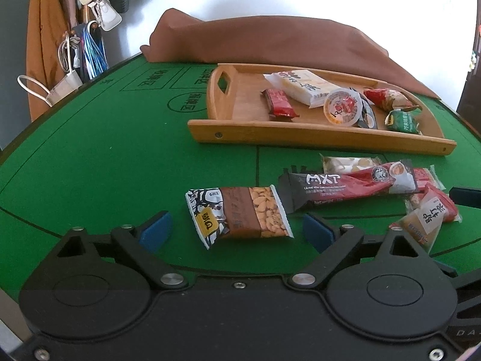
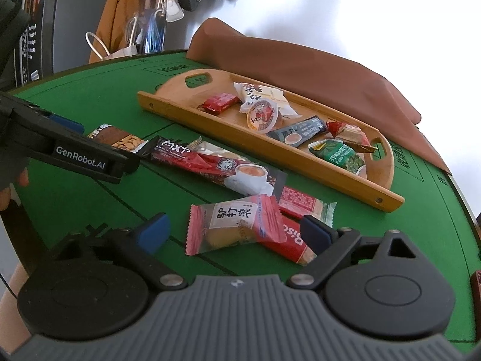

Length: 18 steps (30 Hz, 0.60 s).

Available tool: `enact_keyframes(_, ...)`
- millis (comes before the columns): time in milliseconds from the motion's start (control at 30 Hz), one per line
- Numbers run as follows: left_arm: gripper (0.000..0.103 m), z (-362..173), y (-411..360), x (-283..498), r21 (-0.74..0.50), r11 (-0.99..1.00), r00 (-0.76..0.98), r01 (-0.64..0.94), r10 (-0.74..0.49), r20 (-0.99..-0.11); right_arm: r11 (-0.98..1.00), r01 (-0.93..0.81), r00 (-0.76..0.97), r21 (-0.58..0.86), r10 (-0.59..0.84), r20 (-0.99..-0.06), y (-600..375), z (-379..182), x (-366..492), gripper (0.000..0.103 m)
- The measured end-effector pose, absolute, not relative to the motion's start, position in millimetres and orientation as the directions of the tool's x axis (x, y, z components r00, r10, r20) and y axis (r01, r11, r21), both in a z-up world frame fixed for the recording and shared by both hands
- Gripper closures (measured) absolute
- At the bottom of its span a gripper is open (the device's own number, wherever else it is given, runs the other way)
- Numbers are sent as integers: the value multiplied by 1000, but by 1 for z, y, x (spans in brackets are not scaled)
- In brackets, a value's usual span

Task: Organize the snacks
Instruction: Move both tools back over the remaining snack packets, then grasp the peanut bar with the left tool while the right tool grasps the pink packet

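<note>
On the green felt table [image 1: 105, 165] a peanut packet [image 1: 240, 216] lies flat between the blue pads of my left gripper [image 1: 237, 231], which is open with a gap on both sides. A long red coffee stick [image 1: 345, 188] lies just beyond it. My right gripper [image 2: 235, 231] is open around a pink pastry packet [image 2: 234, 225] that rests on a red biscuit packet [image 2: 285, 242]. Its left pad stands clear of the pink packet. Its right pad sits over the biscuit packet's end. The wooden tray [image 1: 300, 138] [image 2: 240, 138] behind holds several snacks.
A brown cloth [image 1: 270, 39] is heaped at the table's far edge behind the tray. Bags and coats [image 1: 75, 30] hang on the left beyond the table. A person's fingers [image 2: 21, 177] hold the left device at the left edge of the right wrist view.
</note>
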<state>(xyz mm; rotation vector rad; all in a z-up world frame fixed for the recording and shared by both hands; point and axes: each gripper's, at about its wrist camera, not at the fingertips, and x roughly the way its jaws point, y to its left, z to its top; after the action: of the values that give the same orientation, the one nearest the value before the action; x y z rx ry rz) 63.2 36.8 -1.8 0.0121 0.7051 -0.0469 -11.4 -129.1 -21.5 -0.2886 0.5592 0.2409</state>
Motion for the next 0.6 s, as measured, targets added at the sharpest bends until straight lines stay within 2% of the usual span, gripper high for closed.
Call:
enact_keyframes(133, 17, -2, 35, 62, 4, 999, 766, 51, -36, -642, 934, -304, 815, -185, 155, -558, -130, -21, -11, 10)
enact_keyframes(333, 40, 1, 30, 60, 10, 998, 778, 69, -48, -627, 943, -306, 801, -135, 178, -571, -133, -21, -11, 20)
enact_keyframes(467, 45, 2, 29, 59, 6, 997, 778, 74, -54, -626, 942, -305, 802, -140, 175, -571, -131, -19, -12, 36)
enact_keyframes(600, 47, 3, 27, 58, 13, 998, 778, 68, -44, -627, 944, -307, 799, -124, 184, -573, -133, -17, -12, 41)
